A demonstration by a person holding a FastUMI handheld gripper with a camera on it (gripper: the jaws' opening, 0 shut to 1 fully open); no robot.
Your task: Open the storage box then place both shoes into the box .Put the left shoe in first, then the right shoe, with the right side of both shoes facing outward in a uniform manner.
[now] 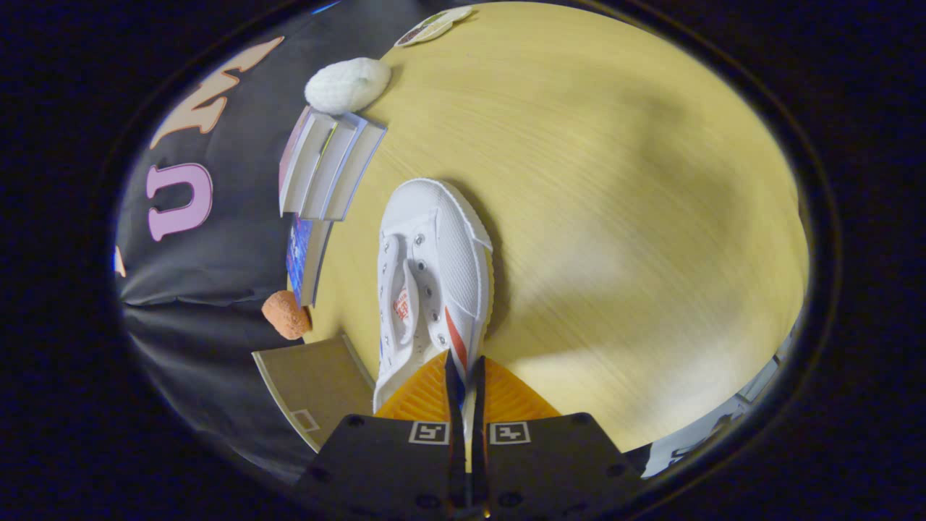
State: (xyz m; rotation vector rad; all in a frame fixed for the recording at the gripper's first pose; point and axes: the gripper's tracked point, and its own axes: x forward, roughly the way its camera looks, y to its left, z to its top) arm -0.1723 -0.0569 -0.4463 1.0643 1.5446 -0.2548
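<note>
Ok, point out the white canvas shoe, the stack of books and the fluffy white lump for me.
white canvas shoe (441, 253): gripper view, on the mesh upper beside the eyelets; the gripper (464, 376) is shut on its side wall.
stack of books (329, 166): gripper view, on the page edges.
fluffy white lump (347, 85): gripper view, on its middle.

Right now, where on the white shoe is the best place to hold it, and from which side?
The heel-side collar wall. The gripper already looks shut on that thin upright edge of the white shoe, coming from behind the heel with the toe pointing away. That wall is narrow enough for the fingers; the toe is too broad.
</note>
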